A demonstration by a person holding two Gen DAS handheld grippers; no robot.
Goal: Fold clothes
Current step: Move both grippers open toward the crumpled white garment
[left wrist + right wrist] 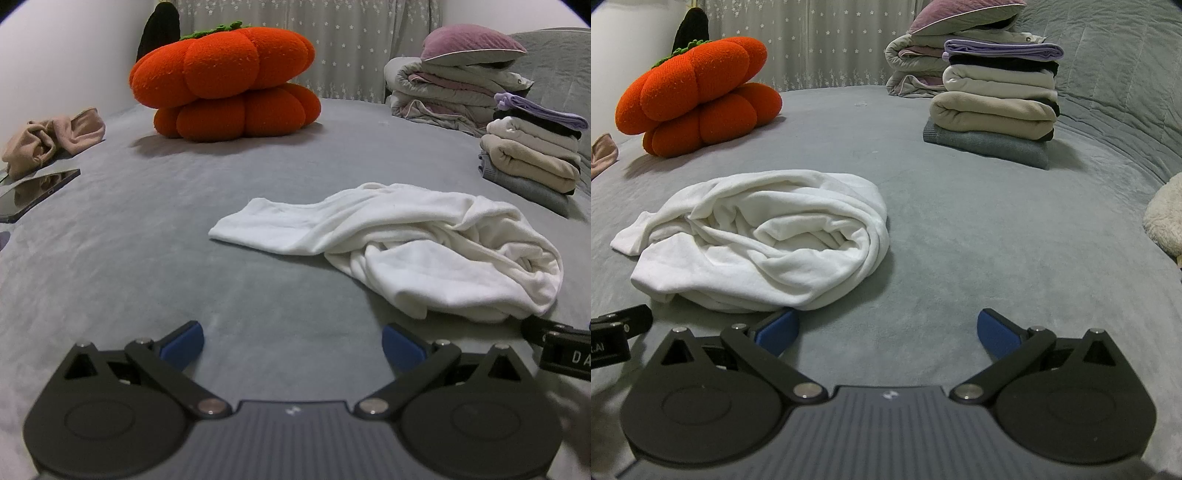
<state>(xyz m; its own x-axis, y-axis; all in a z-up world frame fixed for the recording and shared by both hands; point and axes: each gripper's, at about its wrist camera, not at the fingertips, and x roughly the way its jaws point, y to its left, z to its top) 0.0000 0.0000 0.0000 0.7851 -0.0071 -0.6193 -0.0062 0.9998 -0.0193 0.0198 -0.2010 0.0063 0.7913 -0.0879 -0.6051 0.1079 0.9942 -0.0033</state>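
Left claw [291, 345] and right claw [886, 332] tilt downward (jaws spread wide, empty).

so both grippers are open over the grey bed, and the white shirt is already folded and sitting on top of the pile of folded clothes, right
Not quite. Both the left gripper and right gripper are open over the grey bed, but the white shirt is not folded or on the pile of folded clothes. The right wrist view shows it lying crumpled on the bed, apart from the pile.

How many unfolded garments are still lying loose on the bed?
2: the crumpled white garment mid-bed before both grippers, and a bunched beige garment at the far left beside the tablet. Others may lie off-frame.
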